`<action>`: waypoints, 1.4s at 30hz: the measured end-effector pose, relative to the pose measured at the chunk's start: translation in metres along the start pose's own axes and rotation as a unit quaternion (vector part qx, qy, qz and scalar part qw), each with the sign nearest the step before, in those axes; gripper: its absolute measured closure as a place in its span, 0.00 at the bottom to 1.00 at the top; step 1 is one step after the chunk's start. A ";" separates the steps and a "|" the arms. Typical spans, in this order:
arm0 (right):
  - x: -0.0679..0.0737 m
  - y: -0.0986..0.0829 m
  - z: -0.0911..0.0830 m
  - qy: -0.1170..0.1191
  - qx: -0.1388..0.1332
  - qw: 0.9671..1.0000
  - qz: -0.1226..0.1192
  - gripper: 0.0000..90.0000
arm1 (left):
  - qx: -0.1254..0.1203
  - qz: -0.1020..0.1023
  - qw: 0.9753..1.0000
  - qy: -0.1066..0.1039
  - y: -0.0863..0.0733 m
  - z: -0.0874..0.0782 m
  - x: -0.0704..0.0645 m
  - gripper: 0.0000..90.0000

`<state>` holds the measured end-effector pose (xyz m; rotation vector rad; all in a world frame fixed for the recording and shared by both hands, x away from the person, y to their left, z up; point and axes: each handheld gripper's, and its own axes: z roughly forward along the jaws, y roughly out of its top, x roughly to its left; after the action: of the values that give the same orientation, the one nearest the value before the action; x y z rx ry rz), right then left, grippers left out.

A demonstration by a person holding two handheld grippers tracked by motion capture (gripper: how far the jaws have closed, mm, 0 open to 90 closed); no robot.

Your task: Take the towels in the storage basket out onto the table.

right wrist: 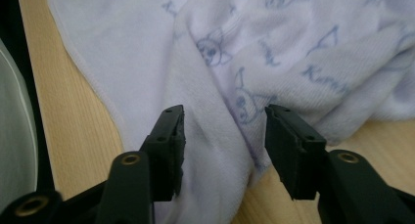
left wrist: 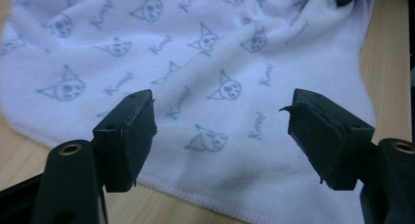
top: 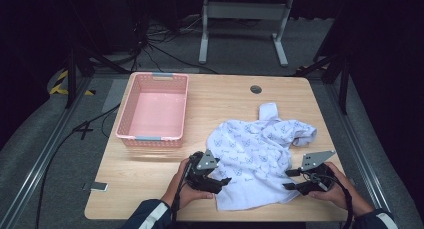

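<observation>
in the lower middle of the high view, the left gripper [top: 220,181] is held with jaws apart over the near-left hem of the crumpled towel [top: 260,149]; rightward, the right gripper [top: 291,179] is spread around a fold at its near-right edge.

Over on the far left of the wooden counter [top: 150,174] sits a pink basket [top: 154,110], long side running away from the near edge. A small round grommet [top: 256,89] marks the far edge. Beyond it, a white frame [top: 243,26] stands on grey floor, black cables [top: 150,51] trailing nearby.
</observation>
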<state>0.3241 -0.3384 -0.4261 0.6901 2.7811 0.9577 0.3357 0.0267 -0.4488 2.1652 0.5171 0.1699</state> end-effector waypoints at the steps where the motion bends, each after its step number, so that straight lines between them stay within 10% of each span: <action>1: 0.001 0.001 -0.004 0.002 -0.014 1.000 -0.004 0.57 | 0.009 -0.001 1.000 -0.004 0.000 0.005 -0.002 0.29; 4: 0.000 0.003 -0.017 0.013 -0.065 0.998 0.009 0.55 | 0.072 0.042 0.997 0.004 -0.003 0.018 -0.007 0.39; 8: -0.002 0.003 -0.022 -0.024 -0.094 0.995 0.011 0.57 | 0.093 0.028 0.995 0.016 -0.011 0.013 0.001 0.44; 23: -0.026 0.000 0.024 -0.112 -0.015 0.993 0.022 0.54 | 0.130 0.019 0.991 0.040 -0.049 -0.051 0.028 0.94; 28: -0.039 -0.008 0.006 -0.128 -0.063 0.988 0.059 0.55 | 0.133 0.008 0.991 0.013 -0.059 -0.065 0.031 0.94; 30: -0.048 -0.009 -0.009 -0.161 -0.101 0.978 0.080 0.50 | 0.129 0.009 0.992 -0.008 -0.061 -0.065 0.027 0.92; 31: -0.059 -0.003 -0.019 -0.197 -0.134 0.967 0.087 0.42 | 0.120 0.009 0.993 0.006 -0.057 -0.063 0.022 0.75; 34: -0.079 0.012 -0.022 -0.208 -0.150 0.962 0.098 0.36 | 0.076 -0.014 0.997 0.017 -0.043 -0.055 0.022 0.56; 42: -0.135 0.051 0.022 -0.185 -0.080 0.972 0.118 0.24 | 0.072 -0.010 0.996 0.048 -0.018 -0.016 0.034 0.41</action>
<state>0.4690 -0.3522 -0.4170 1.0667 2.3090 0.9622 0.3561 0.0623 -0.4554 2.3003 0.6225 0.2317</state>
